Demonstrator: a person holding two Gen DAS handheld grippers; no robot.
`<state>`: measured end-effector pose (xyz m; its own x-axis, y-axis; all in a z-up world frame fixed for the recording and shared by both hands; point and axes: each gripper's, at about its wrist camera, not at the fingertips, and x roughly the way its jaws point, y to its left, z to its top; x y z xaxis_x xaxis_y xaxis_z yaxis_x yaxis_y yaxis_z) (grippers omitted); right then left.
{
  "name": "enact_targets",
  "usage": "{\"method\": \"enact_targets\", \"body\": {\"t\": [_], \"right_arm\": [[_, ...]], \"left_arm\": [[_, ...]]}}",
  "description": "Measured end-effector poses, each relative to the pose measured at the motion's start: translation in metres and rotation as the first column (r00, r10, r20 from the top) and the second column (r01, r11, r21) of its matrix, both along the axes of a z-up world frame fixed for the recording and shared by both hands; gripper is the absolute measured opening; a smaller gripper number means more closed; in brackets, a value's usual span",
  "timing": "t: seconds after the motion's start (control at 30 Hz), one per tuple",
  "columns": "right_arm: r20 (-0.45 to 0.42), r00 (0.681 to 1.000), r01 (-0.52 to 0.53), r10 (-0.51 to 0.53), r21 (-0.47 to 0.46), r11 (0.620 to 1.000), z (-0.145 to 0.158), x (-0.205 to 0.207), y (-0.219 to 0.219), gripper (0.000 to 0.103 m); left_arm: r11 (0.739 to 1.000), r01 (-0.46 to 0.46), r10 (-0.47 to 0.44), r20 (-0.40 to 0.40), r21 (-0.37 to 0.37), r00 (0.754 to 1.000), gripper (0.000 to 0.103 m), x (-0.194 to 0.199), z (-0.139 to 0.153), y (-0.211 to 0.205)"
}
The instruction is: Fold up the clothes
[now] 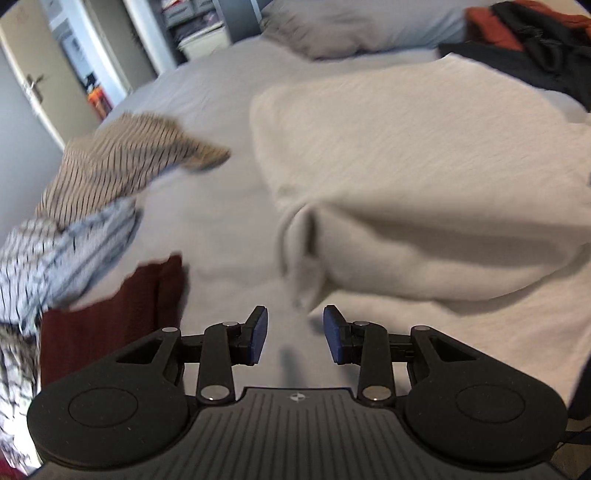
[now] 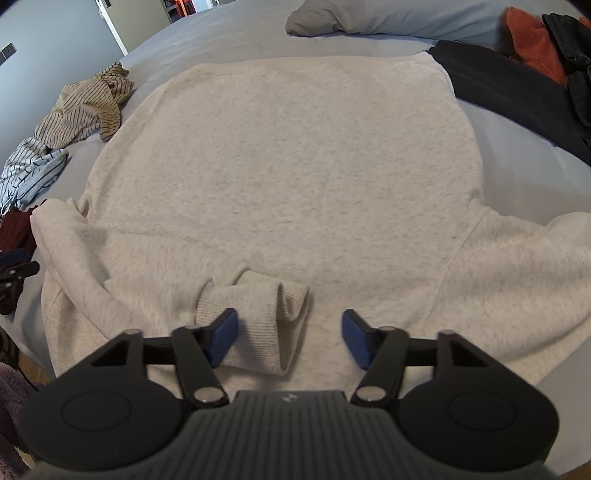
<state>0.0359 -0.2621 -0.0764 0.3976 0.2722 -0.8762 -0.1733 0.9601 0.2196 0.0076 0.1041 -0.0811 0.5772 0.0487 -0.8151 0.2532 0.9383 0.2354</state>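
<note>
sweatshirt (image 2: 280, 166) flat on bed (image 2: 229, 33), folded cuff (image 2: 255, 314) between right gripper (image 2: 290, 338) fingers.

Bed (image 2: 229, 33) w/ sweatshirt (image 2: 288, 166), 2 striped tops, pillow (image 2: 317, 18).

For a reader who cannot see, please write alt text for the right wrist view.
A cream sweatshirt lies flat on a bed, one sleeve cuff folded across it. The right gripper hovers above with open jaws.
</note>
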Motion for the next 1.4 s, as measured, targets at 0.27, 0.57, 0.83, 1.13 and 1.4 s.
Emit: {"method": "enact_targets", "body": {"t": [0.27,0.57,0.83,1.13,1.4], "right_arm": [[-0.021,1.000,0.010,-0.009,0.029,1.000,-0.005,0.003,0.000,0.057],[-0.018,1.000,0.016,-0.015,0.027,1.000,-0.006,0.006,-0.001,0.058],[-0.019,1.000,0.022,-0.021,0.032,0.999,-0.006,0.008,-0.003,0.058],[-0.043,0.998,0.055,-0.053,0.048,0.997,-0.011,0.008,-0.011,0.058],[-0.037,0.998,0.047,-0.045,0.070,0.996,-0.006,0.007,-0.010,0.058]], "left_arm": [[0.995,-0.027,0.027,0.006,-0.097,1.000,0.031,0.012,-0.020,0.012],[0.955,0.027,-0.007,0.068,-0.296,0.998,0.031,0.013,0.000,0.004],[0.924,-0.006,0.016,0.023,-0.382,1.000,0.031,0.025,-0.001,-0.003],[0.922,0.032,-0.021,0.032,-0.387,0.999,0.042,0.021,0.006,-0.012],[0.897,-0.019,0.028,0.015,-0.442,0.999,0.037,0.022,0.008,0.006]]}}
